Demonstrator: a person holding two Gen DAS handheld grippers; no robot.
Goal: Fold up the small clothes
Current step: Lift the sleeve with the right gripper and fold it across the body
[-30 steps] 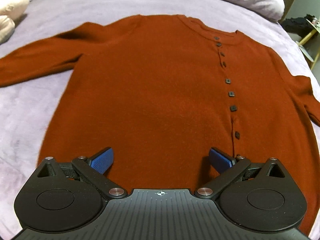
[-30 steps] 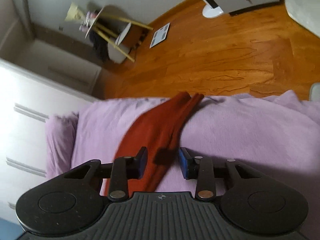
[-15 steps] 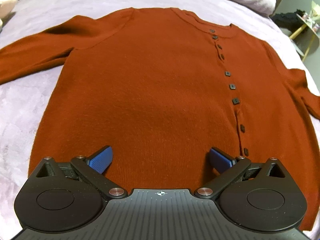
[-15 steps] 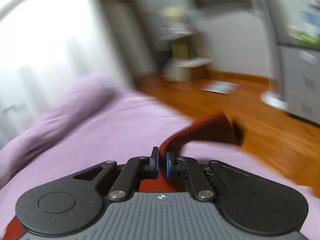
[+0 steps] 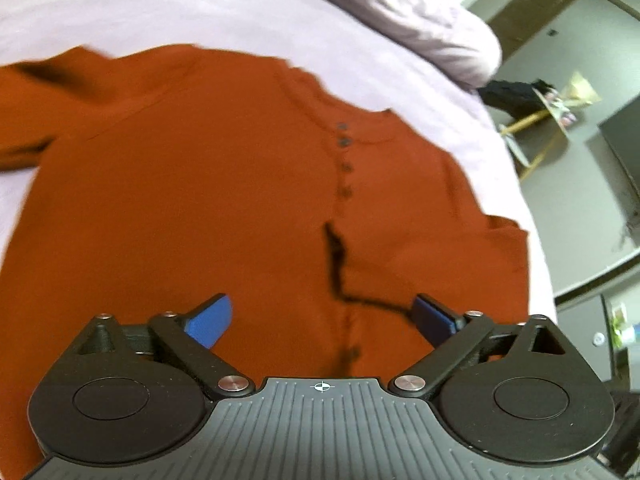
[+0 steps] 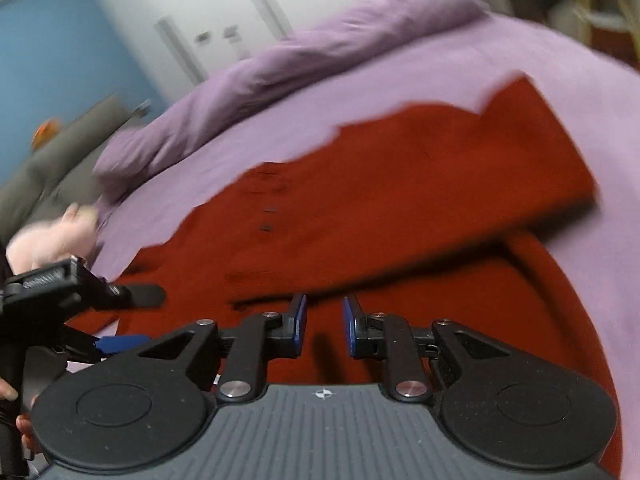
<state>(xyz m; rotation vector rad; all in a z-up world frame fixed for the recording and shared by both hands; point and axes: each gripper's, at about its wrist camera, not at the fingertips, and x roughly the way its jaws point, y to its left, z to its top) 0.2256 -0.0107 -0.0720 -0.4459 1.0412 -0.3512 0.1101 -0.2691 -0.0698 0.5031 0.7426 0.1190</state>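
A rust-orange buttoned cardigan [image 5: 200,208] lies flat, front up, on the lilac bedspread [image 5: 200,12]. In the right wrist view one sleeve [image 6: 440,184] lies folded slantwise across the cardigan's front, its cuff end near my right gripper [image 6: 324,320]. That gripper hovers over the lower front, jaws opening a narrow gap with nothing between the pads. My left gripper [image 5: 322,318] is over the hem, spread wide and closing slightly, holding nothing. It also shows at the left of the right wrist view, left gripper [image 6: 132,318]. The other sleeve [image 5: 24,92] stretches out to the left.
A bunched lilac duvet [image 6: 320,52] lies along the far side of the bed. A pale plush toy [image 6: 60,236] sits at the left. Beyond the bed's right edge stands a yellow-legged stool [image 5: 536,128] with dark clothes. A hand [image 6: 8,392] holds the left gripper's handle.
My right gripper swung from the bed's edge, shut on the sleeve, to over the cardigan's body; the sleeve now lies across the front and the jaws have parted. The left view shifted right.
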